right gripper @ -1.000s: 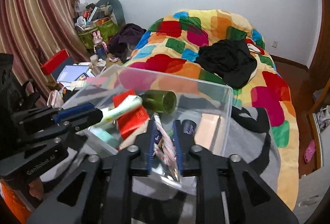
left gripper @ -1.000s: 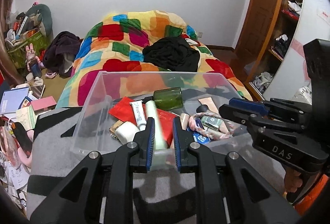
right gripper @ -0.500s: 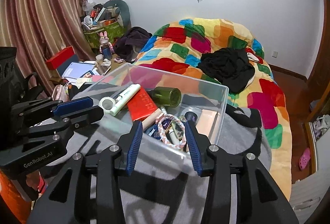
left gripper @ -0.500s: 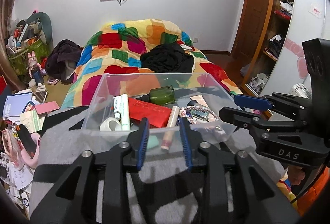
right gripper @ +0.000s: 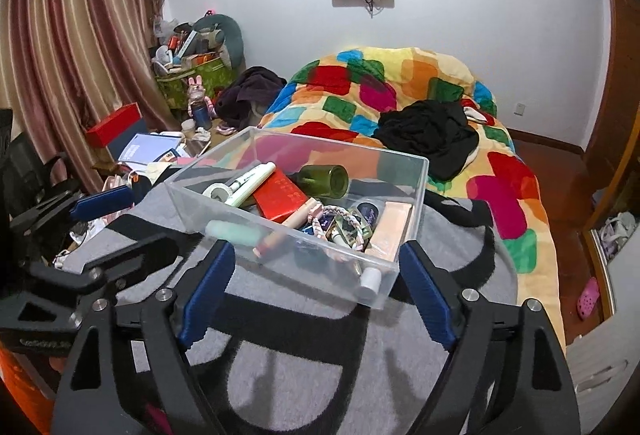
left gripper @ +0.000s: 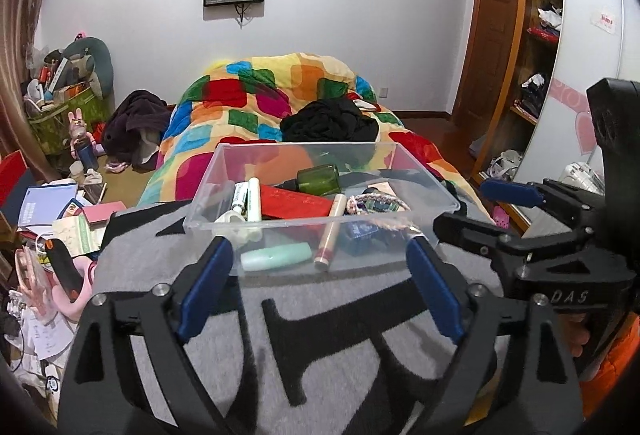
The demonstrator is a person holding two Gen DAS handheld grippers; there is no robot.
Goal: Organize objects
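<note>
Clear plastic bin of toiletries sitting on the grey blanket at the bed's foot, both the left hand-held gripper and right hand-held gripper just having been opening, empty, risking nudging its near wall if advancing carelessly.

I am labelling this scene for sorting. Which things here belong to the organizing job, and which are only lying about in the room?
Part of the job:
- clear plastic box
- green bottle
- red envelope
- mint tube
- braided cord
- left tongs and right tongs, both open and empty

Just lying about:
- colourful quilt
- black garment
- books on the floor
</note>
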